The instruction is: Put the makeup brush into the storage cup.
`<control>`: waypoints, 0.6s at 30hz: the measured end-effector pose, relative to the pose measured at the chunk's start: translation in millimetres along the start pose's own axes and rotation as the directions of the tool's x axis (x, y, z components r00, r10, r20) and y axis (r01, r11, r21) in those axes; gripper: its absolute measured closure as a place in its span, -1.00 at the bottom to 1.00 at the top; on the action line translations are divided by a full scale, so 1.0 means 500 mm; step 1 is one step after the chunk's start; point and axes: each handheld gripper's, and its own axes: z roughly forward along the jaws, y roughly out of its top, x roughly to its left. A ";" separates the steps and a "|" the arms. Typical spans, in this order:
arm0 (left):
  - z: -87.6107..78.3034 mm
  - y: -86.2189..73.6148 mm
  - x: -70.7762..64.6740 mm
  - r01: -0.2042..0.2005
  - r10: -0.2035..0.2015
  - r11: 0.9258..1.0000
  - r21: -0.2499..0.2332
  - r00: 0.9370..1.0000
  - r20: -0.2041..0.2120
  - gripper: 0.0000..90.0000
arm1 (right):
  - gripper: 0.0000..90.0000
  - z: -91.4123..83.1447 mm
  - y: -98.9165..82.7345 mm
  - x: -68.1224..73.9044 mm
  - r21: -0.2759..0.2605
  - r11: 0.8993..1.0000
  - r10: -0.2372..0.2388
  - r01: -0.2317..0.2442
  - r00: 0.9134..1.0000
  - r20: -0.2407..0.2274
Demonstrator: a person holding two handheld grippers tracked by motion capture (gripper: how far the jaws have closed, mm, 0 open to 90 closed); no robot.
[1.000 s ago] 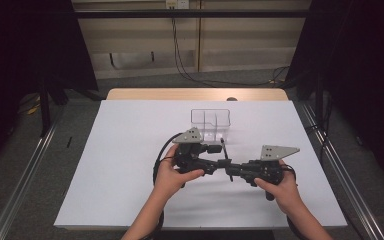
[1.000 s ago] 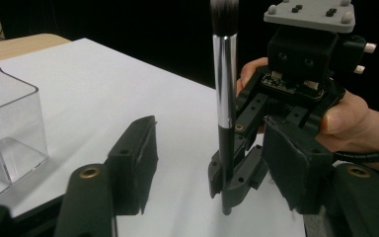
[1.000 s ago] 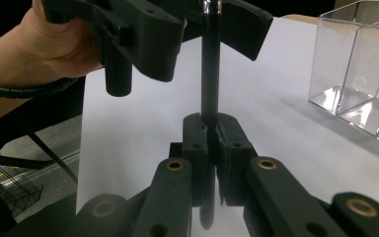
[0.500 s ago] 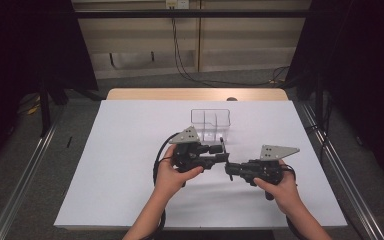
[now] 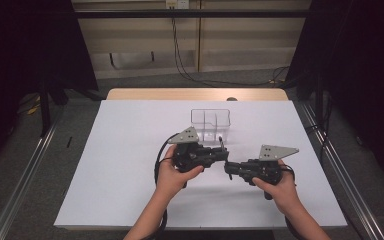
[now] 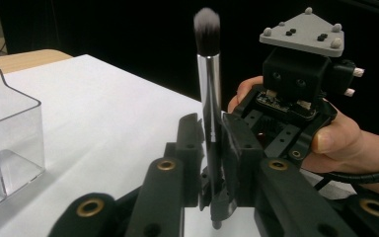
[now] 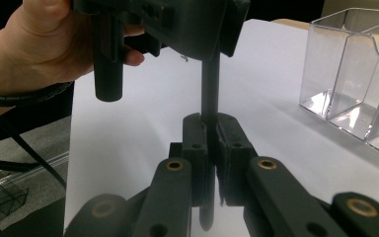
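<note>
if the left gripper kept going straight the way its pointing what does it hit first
Most likely the right gripper: it faces the left gripper almost nose to nose, and both are shut on the same makeup brush. The clear organizer sits off that line.

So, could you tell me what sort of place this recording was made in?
Probably a lab recording station: a table under a plain white sheet, black curtains at both sides, metal rails along the floor, and cables on the back wall.

1. My high view looks down and toward 12 o'clock over the table (image 5: 130, 150).
2. My gripper views sit close, facing each other, sharing the brush (image 6: 209, 89) and clear box (image 7: 355, 74).
</note>
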 end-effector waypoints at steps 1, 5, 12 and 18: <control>0.001 0.000 0.000 0.003 -0.003 1.000 -0.002 1.000 0.003 0.79 | 0.87 0.000 0.000 0.000 -0.001 1.000 0.001 -0.001 1.000 0.001; 0.001 0.001 -0.001 0.000 0.000 1.000 0.012 1.000 0.001 0.81 | 0.87 0.002 0.000 0.001 -0.003 1.000 0.003 -0.003 1.000 0.000; 0.004 0.006 -0.009 -0.009 0.009 1.000 0.015 1.000 0.002 0.86 | 0.87 0.007 0.001 0.004 -0.004 1.000 -0.003 0.003 1.000 0.002; 0.010 0.005 -0.012 -0.022 0.022 1.000 -0.006 1.000 -0.008 0.86 | 0.86 0.010 0.000 0.004 -0.015 1.000 0.009 -0.009 1.000 0.001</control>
